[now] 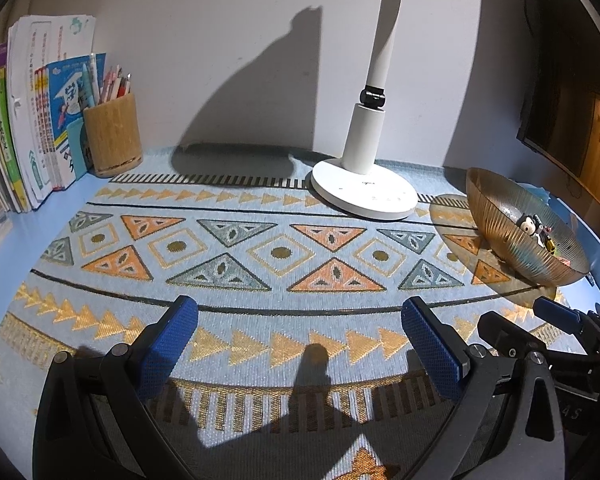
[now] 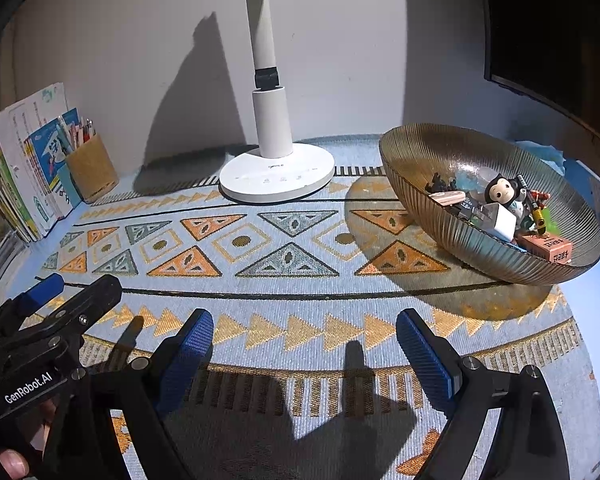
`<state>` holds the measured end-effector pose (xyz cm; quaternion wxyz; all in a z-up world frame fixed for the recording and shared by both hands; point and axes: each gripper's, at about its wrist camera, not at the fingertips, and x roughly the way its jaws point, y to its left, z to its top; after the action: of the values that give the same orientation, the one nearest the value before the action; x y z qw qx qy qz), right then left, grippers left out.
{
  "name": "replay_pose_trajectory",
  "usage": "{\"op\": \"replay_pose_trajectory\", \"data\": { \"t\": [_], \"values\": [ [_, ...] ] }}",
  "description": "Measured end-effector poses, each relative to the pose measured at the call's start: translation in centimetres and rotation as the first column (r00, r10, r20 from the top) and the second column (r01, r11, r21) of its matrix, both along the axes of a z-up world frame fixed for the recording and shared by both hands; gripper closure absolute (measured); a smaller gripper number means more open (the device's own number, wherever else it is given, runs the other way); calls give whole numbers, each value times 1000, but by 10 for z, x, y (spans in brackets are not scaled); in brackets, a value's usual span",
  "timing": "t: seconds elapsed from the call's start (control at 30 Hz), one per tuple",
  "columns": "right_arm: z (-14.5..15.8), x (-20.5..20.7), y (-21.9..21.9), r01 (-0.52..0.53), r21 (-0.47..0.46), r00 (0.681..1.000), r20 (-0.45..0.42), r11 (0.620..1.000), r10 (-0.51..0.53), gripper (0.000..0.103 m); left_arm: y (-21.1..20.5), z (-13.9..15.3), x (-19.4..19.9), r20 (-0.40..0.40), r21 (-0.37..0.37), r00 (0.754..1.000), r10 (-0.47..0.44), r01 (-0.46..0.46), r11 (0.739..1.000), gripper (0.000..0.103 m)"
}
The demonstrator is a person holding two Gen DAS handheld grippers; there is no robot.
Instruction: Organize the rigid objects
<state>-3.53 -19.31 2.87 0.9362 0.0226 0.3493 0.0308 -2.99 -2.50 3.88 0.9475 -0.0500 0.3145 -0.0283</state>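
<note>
A ribbed amber glass bowl [image 2: 452, 216] sits tilted on the mat, holding a figurine [image 2: 502, 192], white block [image 2: 502, 224] and orange box [image 2: 550, 247].

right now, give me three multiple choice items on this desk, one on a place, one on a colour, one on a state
1. Where is the figurine?
A. In the ribbed bowl
B. On the lamp base
C. In the pen holder

2. What colour are the claw pads?
A. Red
B. Blue
C. White

3. What state is the right claw in?
A. Shut on a pen
B. Shut on the bowl
C. Open, empty

Answers:
1 A: the figurine sits among small items inside the ribbed bowl.
2 B: the pads show blue mesh.
3 C: the right claw has its jaws spread over the mat, nothing between them.
</note>
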Motion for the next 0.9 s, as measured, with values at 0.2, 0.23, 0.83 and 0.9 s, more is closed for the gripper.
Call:
{"op": "replay_pose_trajectory", "data": {
  "t": [0.2,0.23,0.83,0.9],
  "values": [
    [-2,2,1,7,-14,1000,-13,1000,-7,11,1,-8,9,-76,-28,997,-12,10,1000,1],
    [-3,3,2,9,-17,1000,-18,1000,-9,11,1,-11,13,-107,-34,994,-17,13,999,1],
    [-16,20,2,9,-27,990,-139,1000,-13,11,-5,-31,30,-299,14,954,-16,21,1000,1],
    [-19,22,0,22,-29,987,-157,999,-26,11,-9,-33,30,-304,51,953,-8,25,998,1]
  ]
}}
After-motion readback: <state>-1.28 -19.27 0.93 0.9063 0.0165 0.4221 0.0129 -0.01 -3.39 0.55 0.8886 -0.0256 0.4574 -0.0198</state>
